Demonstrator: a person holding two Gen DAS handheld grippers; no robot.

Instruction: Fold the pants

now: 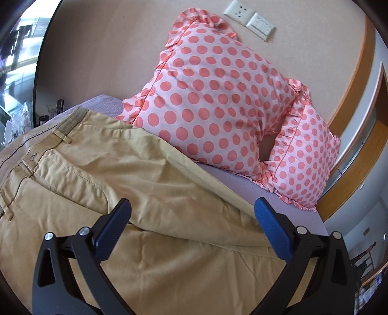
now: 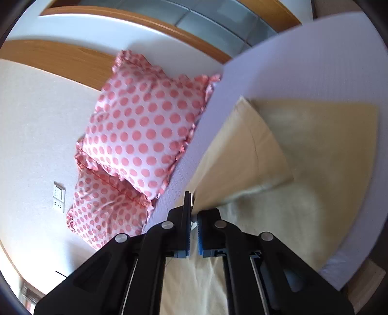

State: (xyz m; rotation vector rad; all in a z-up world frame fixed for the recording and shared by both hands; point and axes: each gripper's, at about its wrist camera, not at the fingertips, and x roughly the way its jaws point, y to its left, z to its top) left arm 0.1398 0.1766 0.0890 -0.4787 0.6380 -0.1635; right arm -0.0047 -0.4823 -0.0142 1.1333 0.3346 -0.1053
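Observation:
Tan khaki pants (image 1: 126, 174) lie spread on a pale lilac bed sheet (image 1: 245, 186), waistband at the upper left in the left wrist view. My left gripper (image 1: 192, 208) is open, its blue pads hovering just above the cloth near a seam, holding nothing. In the right wrist view my right gripper (image 2: 192, 213) is shut on a fold of the pants (image 2: 237, 155) and lifts that cloth off the sheet (image 2: 291, 67). The rest of the pants lies flat below it.
Two pink polka-dot pillows (image 1: 213, 97) lean against the beige wall at the head of the bed, also seen in the right wrist view (image 2: 145, 130). Wall sockets (image 1: 249, 19) sit above them. The bed's edge (image 1: 322, 223) drops off at the right.

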